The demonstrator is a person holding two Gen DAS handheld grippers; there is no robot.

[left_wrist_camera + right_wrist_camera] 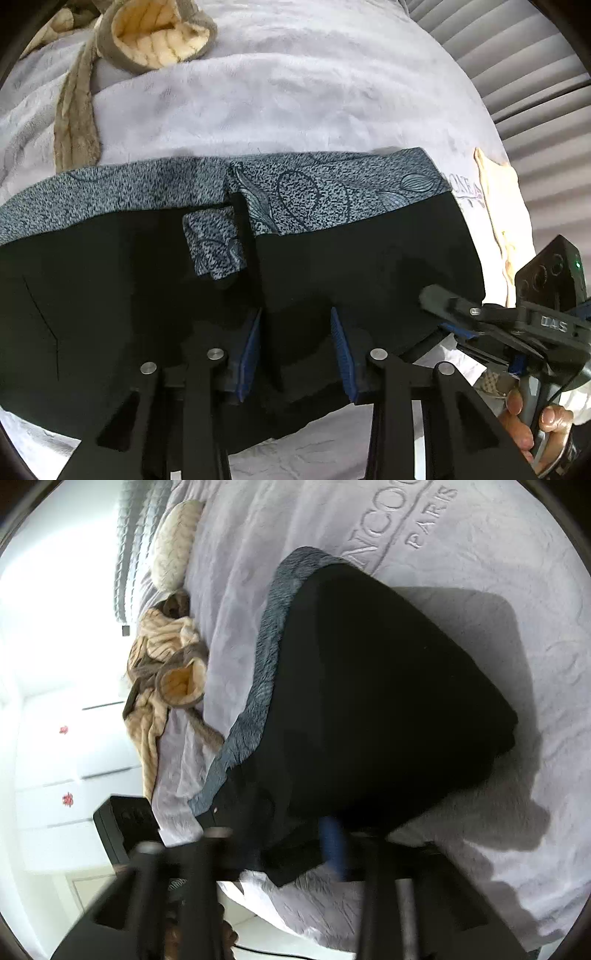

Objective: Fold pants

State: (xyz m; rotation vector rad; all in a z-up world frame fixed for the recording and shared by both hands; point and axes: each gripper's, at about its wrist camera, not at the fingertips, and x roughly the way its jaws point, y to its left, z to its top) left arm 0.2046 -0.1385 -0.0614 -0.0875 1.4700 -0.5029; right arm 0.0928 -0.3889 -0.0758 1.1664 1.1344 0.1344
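Note:
The black pants [362, 266] lie spread on a pale lavender bedspread [258, 92], with a grey-blue patterned lining band [317, 184] along their far edge. My left gripper [297, 350] stands over the near edge of the pants with its blue-padded jaws apart and black cloth between them. My right gripper [447, 310] shows at the right in the left wrist view, with its jaws closed on the right edge of the pants. In the right wrist view the pants [369, 701] fill the middle, and my right gripper [291, 849] is blurred with black cloth in it.
A tan and cream robe [155, 33] lies crumpled at the far left of the bed; it also shows in the right wrist view [166, 664]. A cream pillow [173, 542] lies by the ribbed headboard [517, 55]. A white wall is on the left in the right wrist view.

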